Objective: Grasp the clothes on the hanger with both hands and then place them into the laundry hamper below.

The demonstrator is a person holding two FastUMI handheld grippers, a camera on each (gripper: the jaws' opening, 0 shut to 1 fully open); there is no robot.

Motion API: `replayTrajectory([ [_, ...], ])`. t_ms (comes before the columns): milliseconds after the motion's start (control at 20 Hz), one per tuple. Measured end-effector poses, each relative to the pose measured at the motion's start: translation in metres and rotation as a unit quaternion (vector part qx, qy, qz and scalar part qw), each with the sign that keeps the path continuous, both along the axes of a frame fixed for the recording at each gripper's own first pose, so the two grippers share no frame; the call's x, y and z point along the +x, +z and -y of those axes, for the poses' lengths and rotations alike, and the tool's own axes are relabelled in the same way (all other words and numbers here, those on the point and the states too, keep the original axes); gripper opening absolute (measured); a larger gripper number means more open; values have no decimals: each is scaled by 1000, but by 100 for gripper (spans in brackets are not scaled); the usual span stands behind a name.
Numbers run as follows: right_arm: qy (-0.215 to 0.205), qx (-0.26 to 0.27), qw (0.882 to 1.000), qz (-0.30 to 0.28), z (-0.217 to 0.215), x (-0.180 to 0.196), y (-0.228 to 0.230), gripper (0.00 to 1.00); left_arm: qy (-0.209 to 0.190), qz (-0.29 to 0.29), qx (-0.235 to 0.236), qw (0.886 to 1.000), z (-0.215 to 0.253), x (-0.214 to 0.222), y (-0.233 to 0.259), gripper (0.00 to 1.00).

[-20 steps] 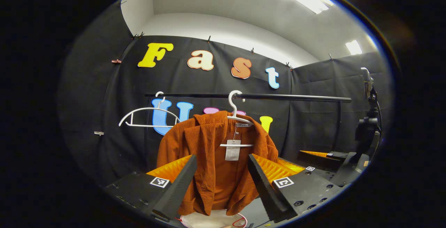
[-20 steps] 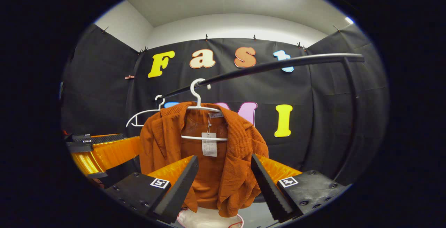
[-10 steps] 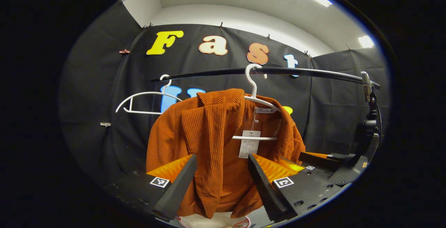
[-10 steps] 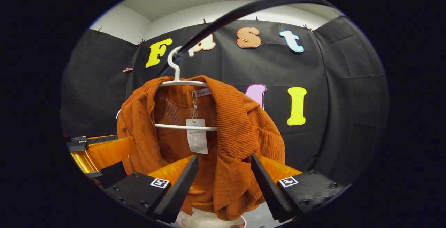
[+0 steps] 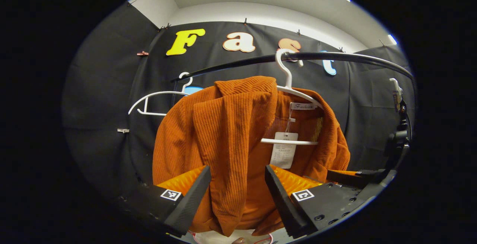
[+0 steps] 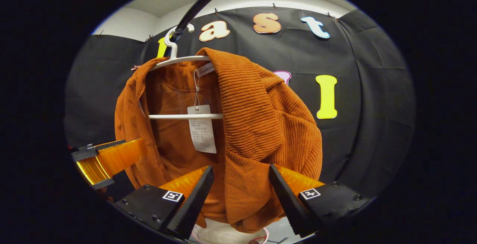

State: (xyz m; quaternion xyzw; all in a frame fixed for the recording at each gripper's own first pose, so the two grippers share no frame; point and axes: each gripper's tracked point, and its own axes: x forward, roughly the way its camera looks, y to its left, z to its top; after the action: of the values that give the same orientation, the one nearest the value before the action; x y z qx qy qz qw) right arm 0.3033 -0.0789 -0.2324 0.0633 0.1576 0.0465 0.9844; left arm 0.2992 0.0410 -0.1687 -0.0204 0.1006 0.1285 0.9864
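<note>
An orange jacket (image 5: 231,139) hangs on a white hanger (image 5: 294,91). The hanger hooks over a black rail (image 5: 335,57). In the right gripper view the jacket (image 6: 246,124) looks big and close, and its hanger (image 6: 179,59) sits at the top by the rail (image 6: 201,5).

The left gripper (image 5: 237,195) has its fingers wide open. The front fold of the jacket hangs down in the gap between them. I cannot tell if the fingers touch the cloth.

The right gripper (image 6: 240,195) is wide open too. The jacket's other front side hangs between its fingers.

A bit of the white hamper (image 6: 223,234) shows under the jacket, right below it. It shows in the left gripper view as well (image 5: 208,238).

A second white hanger (image 5: 152,100) is bare and hangs farther along the rail.

A paper tag (image 5: 283,154) hangs on a string inside the jacket's neck (image 6: 202,128).
</note>
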Motion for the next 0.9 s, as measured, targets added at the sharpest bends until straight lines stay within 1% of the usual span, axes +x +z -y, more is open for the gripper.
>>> replayTrajectory([
  [100, -4, 8, 1000, -4, 2, 10, -3, 98, 6, 1, 4, 1000, -2, 7, -1, 91],
  [250, -13, 4, 1000, -2, 6, 25, -8, 98, 25, 7, 21, 999, -10, 15, -2, 90],
  [450, -19, 5, 1000, -5, 6, 37, -15, 98, 71, 18, 45, 996, -30, 23, -4, 90],
  [600, -21, 5, 1000, -8, 8, 46, -19, 98, 75, 18, 46, 996, -31, 32, -12, 89],
  [700, -22, 7, 1000, -8, 8, 49, -19, 98, 67, 15, 42, 997, -29, 41, -18, 89],
  [750, -21, 8, 1000, -6, 7, 50, -19, 98, 62, 13, 40, 997, -27, 44, -20, 92],
  [800, -23, 8, 1000, -5, 8, 52, -18, 98, 63, 13, 40, 997, -27, 44, -20, 92],
  [850, -25, 8, 1000, -3, 9, 51, -18, 96, 63, 15, 39, 997, -28, 46, -19, 87],
  [900, -28, 6, 1000, -2, 11, 53, -17, 94, 63, 16, 36, 997, -29, 49, -18, 86],
])
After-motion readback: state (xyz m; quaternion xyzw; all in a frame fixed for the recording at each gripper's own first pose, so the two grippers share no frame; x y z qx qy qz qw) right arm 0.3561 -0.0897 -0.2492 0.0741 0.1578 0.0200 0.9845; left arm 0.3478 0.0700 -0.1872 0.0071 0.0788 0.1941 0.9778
